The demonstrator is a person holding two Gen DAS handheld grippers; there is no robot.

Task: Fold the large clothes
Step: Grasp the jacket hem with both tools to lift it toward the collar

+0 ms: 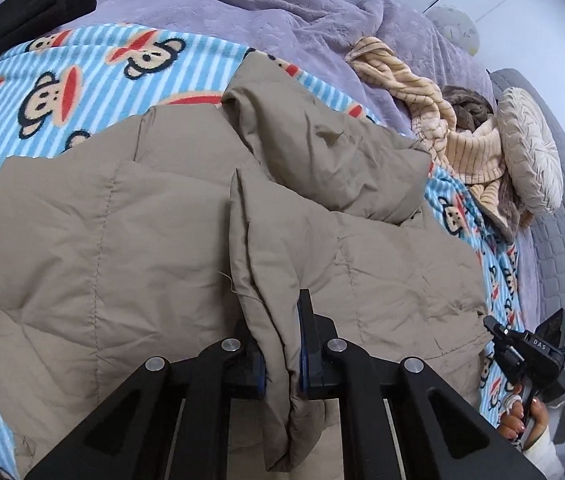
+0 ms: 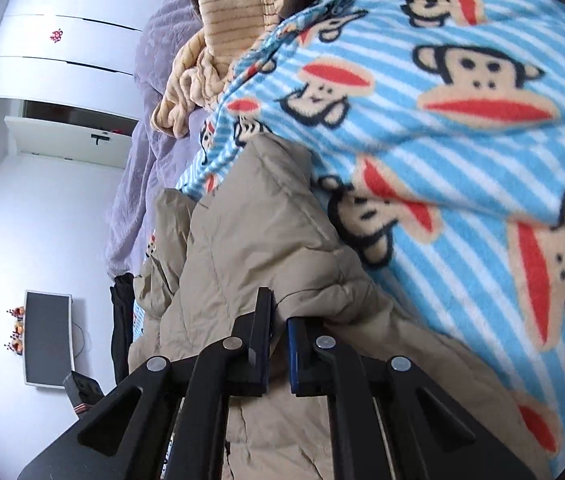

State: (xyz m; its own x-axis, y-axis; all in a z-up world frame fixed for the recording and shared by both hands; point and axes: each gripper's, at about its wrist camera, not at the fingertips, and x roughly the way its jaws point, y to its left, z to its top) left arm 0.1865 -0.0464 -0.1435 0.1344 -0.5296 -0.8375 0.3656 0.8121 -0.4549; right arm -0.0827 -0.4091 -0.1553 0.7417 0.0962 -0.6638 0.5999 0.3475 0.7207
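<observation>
Left gripper (image 1: 280, 344) pinching a fold of tan puffer jacket (image 1: 122, 220), right gripper (image 2: 278, 340) clamped on its edge, round cushion (image 1: 530, 152) only in left view, white wardrobe (image 2: 66, 56) only in right view

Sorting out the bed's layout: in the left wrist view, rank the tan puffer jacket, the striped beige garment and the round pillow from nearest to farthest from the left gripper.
1. tan puffer jacket: clamped in the left gripper.
2. striped beige garment: upper right, beyond the jacket.
3. round pillow: far right, just past that garment.
</observation>
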